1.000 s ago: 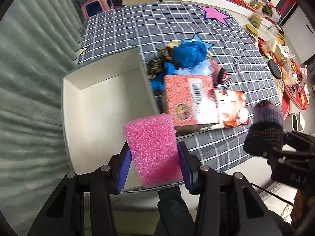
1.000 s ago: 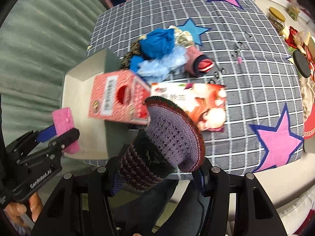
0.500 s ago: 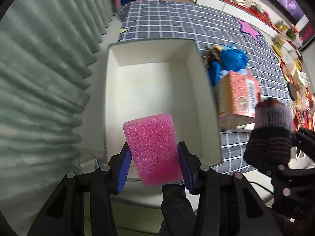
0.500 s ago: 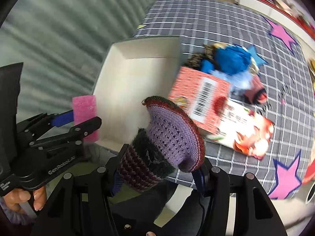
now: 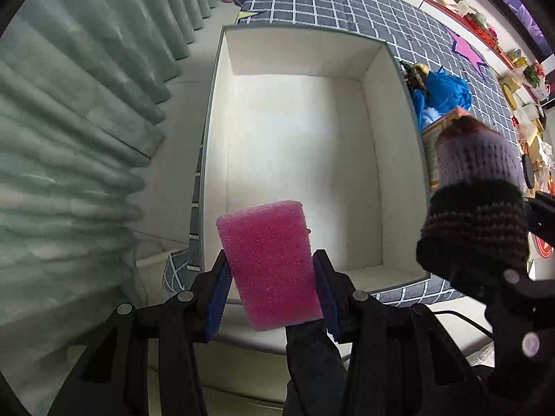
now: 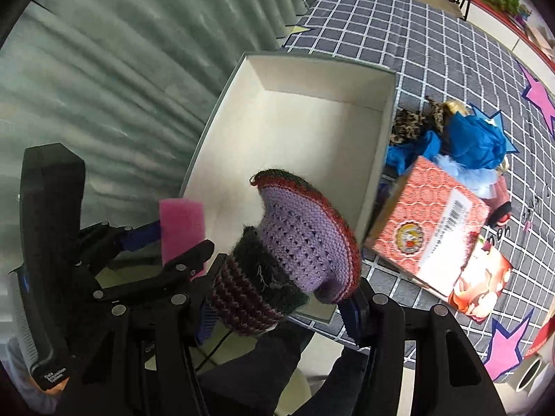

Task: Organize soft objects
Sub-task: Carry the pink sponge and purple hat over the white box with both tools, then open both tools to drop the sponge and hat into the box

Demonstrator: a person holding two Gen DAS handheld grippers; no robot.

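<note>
The left gripper [image 5: 272,293] is clamped on a pink foam sponge [image 5: 272,265], its blue pads pressing the block's two sides, and it hangs over the near end of the open white box [image 5: 395,159]. The right gripper [image 6: 277,306] grips a knitted wool hat [image 6: 295,239], lilac in the body with a dark striped cuff and a red-and-green edge; in the left wrist view the hat [image 5: 475,201] sits beside the box's right wall, near its rim and not yet over the interior.

The box looks bare inside in both views, so I judge the sorting to be at its start: two soft items are in hand at the box, and none is stowed yet. Letting go of both is the step in hand.

More work lies just beyond the box's far right side: a heap of blue fabric [image 6: 475,142], a leopard-print cloth [image 6: 412,124] and a pink soft item with a dark end [image 6: 499,208] are on the checked tablecloth [image 6: 433,45]. A red patterned carton [image 6: 430,222] with a barcode label and a round emblem stands against the box, and a flat glossy package [image 6: 482,287] lies next to it; their print is too small to read. The left tool's body, seen from the right wrist, carries small white lettering that I cannot make out with confidence.
</note>
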